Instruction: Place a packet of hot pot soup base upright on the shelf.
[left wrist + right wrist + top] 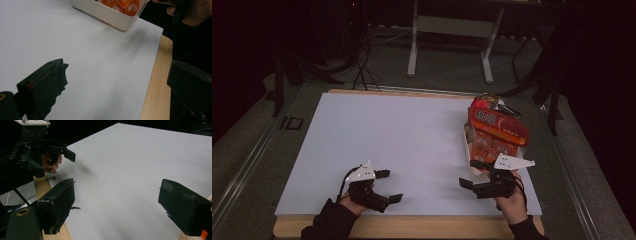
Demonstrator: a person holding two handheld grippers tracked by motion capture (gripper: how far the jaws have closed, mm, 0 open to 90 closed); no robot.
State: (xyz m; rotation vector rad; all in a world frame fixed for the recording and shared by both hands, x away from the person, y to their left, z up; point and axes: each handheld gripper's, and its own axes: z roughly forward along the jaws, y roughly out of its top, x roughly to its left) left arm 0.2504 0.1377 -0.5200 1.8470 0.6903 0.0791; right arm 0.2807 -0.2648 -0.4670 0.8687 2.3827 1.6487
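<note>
1. A person holds 2 grippers low over a white tabletop [412, 145]. The left gripper [389, 186] hovers near the front edge, its fingers [45, 85] spread wide with nothing between them.
2. The right gripper [468, 175] sits at the front right, its fingers [58, 202] also wide apart and empty, pointing across the tabletop toward the left gripper.
3. A white tray [468, 150] of orange snack cups [492, 145] lies at the right edge, just beyond the right gripper, with a red-and-orange packet [499, 125] lying across its top.
</note>
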